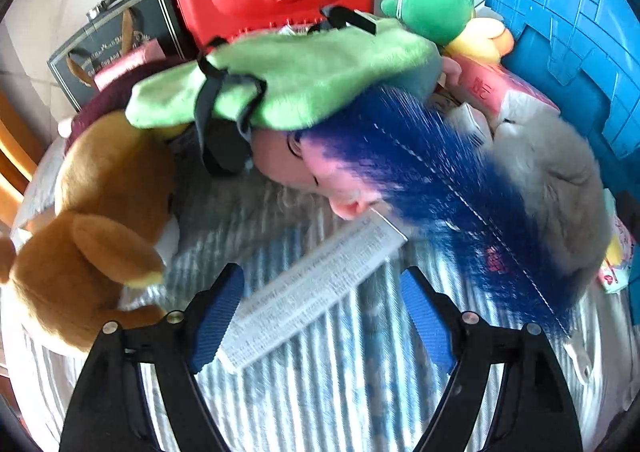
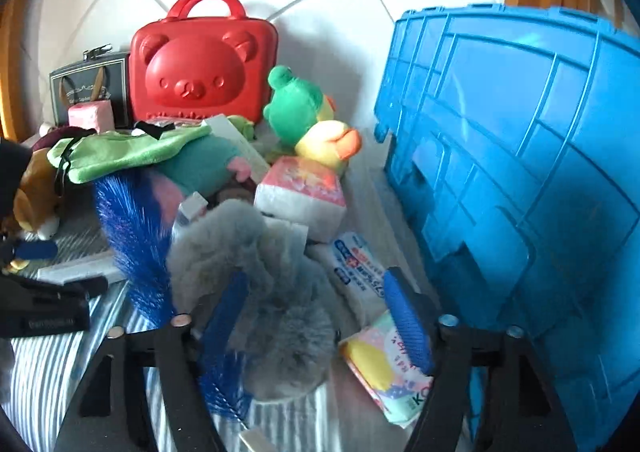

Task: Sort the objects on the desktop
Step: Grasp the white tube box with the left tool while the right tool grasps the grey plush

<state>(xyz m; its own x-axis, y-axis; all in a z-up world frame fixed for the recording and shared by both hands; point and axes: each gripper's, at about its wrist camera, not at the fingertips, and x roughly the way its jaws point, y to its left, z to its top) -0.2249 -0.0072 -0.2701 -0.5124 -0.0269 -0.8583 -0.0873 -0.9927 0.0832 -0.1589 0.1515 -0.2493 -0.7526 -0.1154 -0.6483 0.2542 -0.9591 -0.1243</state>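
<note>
My left gripper point(image 1: 322, 316) is open above the striped cloth point(image 1: 320, 392). A slim white printed box point(image 1: 312, 288) lies slanted between its fingers, its lower end by the left pad and clear of the right pad. Beyond it lie a blue bristle brush point(image 1: 432, 180) and a grey fluffy toy point(image 1: 560, 188). My right gripper point(image 2: 318, 314) is open around that grey fluffy toy point(image 2: 276, 284); its left pad brushes the fur, and its right pad stands apart over a pastel tissue pack point(image 2: 384, 368). The blue brush point(image 2: 132, 244) lies just left of it.
A big blue crate point(image 2: 520, 172) stands on the right. At the back stand a red bear case point(image 2: 200, 64) and a dark gift bag point(image 2: 88, 88). A brown plush point(image 1: 92, 244), a green plush cloth point(image 1: 288, 80), a green frog plush point(image 2: 296, 104) and pink tissue packs point(image 2: 300, 192) crowd the middle.
</note>
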